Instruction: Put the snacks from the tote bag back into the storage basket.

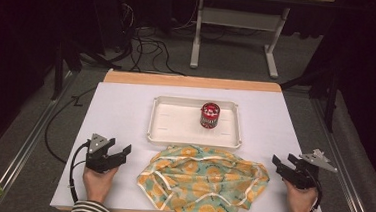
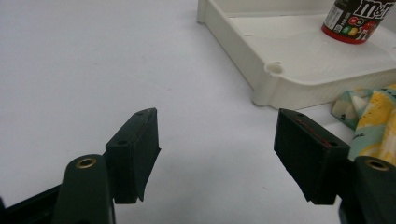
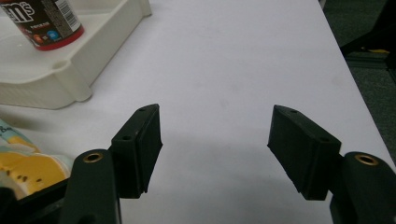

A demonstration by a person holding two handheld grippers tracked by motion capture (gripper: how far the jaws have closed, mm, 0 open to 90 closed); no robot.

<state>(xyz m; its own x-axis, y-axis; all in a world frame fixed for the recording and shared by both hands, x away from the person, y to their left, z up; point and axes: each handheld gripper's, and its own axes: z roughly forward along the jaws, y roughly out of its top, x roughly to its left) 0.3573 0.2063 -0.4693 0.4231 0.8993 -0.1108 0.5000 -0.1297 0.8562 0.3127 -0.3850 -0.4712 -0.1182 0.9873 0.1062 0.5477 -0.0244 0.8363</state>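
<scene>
The soft, limp cloth [image 1: 204, 181] at 6 o'clock on the tabletop [image 1: 121, 106] is best pinched at its corners; each hand-held gripper, left [image 1: 117, 153] and right [image 1: 283, 165], is held released and empty

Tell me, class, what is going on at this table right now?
A person sits at a white table with a two-jaw tool in each hand. The left tool and the right tool both rest open on the table, either side of a crumpled orange-print cloth, touching nothing. Behind the cloth, a white tray holds an upright red candy container. Nothing has been gripped so far.
</scene>
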